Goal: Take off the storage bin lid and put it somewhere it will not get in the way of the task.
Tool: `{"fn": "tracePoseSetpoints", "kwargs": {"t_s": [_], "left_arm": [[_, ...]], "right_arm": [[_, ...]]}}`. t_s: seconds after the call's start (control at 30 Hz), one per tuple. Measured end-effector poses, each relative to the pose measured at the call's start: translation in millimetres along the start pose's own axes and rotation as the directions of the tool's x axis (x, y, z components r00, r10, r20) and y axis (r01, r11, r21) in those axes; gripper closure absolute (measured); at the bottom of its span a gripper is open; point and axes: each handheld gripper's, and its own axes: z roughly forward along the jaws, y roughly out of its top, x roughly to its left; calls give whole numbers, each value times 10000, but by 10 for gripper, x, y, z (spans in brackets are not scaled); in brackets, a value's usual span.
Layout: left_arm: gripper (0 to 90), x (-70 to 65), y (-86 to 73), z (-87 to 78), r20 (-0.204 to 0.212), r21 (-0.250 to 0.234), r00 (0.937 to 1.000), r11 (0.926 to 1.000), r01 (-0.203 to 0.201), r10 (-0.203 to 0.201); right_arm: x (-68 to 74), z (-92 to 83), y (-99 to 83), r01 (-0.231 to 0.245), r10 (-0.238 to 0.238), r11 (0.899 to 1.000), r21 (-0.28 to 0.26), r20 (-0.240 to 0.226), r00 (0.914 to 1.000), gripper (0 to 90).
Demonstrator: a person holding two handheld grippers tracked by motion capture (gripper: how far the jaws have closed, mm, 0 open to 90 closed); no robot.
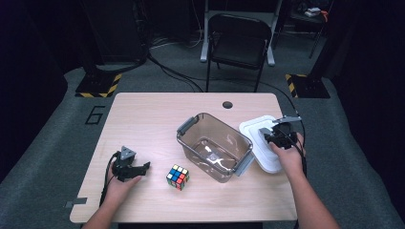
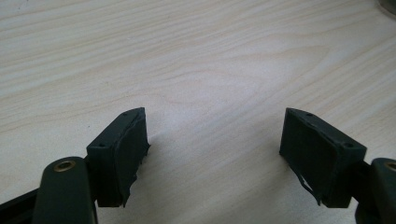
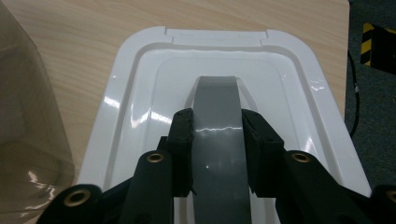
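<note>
A white lid [image 1: 251, 129] lies flat on the table's right side, next to a clear brownish container [image 1: 215, 145] that is open on top. My right gripper [image 3: 217, 126] is shut on the lid's grey handle [image 3: 216, 91], one pad pressing on each side of it. In the high view this gripper [image 1: 269, 134] sits over the lid's middle. My left gripper [image 2: 215, 126] is open above bare wood with nothing between its fingers. It rests at the table's front left [image 1: 142, 168], a little left of a colour cube [image 1: 177, 177].
The wooden table [image 1: 143, 119] has a round cable hole [image 1: 227, 104] at its far edge. A black folding chair [image 1: 239, 43] stands behind the table. The container's wall [image 3: 23, 116] rises close to the lid's left side in the right gripper view.
</note>
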Motion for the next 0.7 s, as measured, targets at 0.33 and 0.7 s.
{"fn": "tracePoseSetpoints", "kwargs": {"t_s": [0.33, 0.7], "left_arm": [[229, 0, 0, 0, 0, -1, 10000, 10000, 0, 0], [229, 0, 0, 0, 2, 2, 10000, 10000, -3, 3]], "right_arm": [[43, 104, -61, -13, 13, 9999, 122, -74, 10000, 670], [70, 204, -125, 14, -11, 9997, 259, -101, 9999, 669]]}}
